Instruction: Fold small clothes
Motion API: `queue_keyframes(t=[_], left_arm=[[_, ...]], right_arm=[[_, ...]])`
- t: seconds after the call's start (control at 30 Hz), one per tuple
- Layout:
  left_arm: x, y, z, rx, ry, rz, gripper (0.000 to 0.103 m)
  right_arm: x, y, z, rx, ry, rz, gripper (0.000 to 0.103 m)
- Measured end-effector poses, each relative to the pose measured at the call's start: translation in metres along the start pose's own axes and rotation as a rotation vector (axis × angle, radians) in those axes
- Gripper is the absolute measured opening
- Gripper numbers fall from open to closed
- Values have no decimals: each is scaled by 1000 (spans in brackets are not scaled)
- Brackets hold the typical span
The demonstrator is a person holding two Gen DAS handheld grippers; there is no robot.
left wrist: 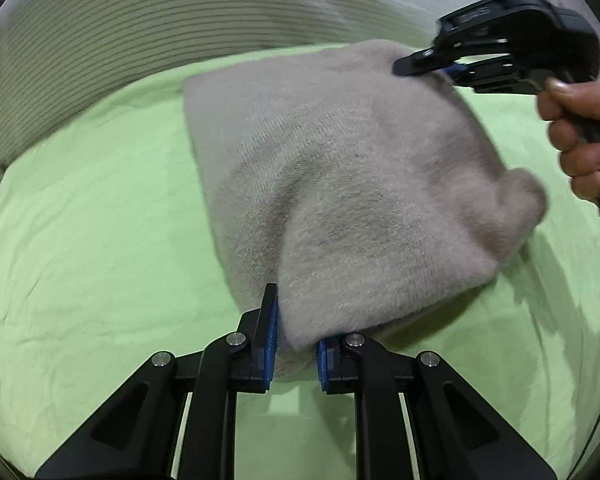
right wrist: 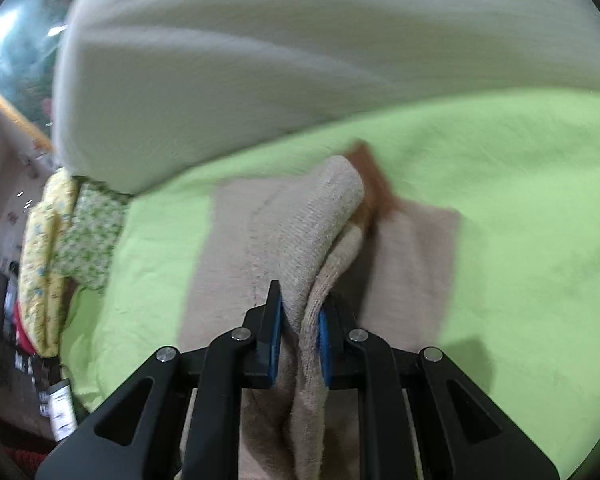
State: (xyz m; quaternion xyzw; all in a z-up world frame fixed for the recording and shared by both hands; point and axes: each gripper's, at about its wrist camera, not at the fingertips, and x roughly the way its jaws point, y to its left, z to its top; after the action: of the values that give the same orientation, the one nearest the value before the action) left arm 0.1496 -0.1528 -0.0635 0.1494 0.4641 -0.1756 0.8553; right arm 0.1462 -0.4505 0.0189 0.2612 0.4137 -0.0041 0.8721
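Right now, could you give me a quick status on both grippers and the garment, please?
Left gripper shut on garment edge. Right gripper shut on a fold. Garment partly lifted off sheet. Nothing in the way.

My right-wrist view is motion-blurred; an orange-brown patch (right wrist: 370, 184) behind the knit fold (right wrist: 320, 220) I can't identify. The garment's (left wrist: 340, 184) underside is hidden, and the hand (left wrist: 580, 136) is cut off.
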Motion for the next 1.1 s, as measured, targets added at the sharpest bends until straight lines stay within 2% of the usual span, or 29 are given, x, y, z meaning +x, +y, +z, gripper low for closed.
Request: queue_keyframes(t=[0.1,0.23,0.33,0.43,0.5,0.53,0.57,0.63,0.73,0.9,0.97,1.1], left_arm=[[4,-6,4,20,6,22,15],[2,-18,5,7,7,2,17],[14,-32,5,21,27,9,20],[17,-29,4,16,49,14,28],[16,-24,6,4,51,-4,32],[15,-21,6,-3,55,-15,40],[12,-17,5,-9,57,-21,53],[-3,-21,-4,-27,57,-14,60],[-8,-9,-13,-68,62,-2,60],[-6,5,-29,-133,84,0,60],[-3,8,-32,-156,95,-4,60],[-1,24,-36,-252,98,-79,60]], right_arm=[[14,-14,-4,19,6,-36,17],[6,-10,4,21,-54,-28,17],[7,-6,5,2,-46,-84,17],[22,-13,-2,-23,2,-129,20],[19,-18,-2,14,-12,-90,36],[12,-21,-2,39,-19,-87,40],[2,-22,-3,61,-34,-99,44],[-22,-24,-11,78,-78,-73,45],[-51,-16,-38,86,-111,-27,47],[-70,3,-92,57,-77,-1,47],[-67,8,-109,46,-61,-35,47],[-58,6,-120,81,-51,-34,47]])
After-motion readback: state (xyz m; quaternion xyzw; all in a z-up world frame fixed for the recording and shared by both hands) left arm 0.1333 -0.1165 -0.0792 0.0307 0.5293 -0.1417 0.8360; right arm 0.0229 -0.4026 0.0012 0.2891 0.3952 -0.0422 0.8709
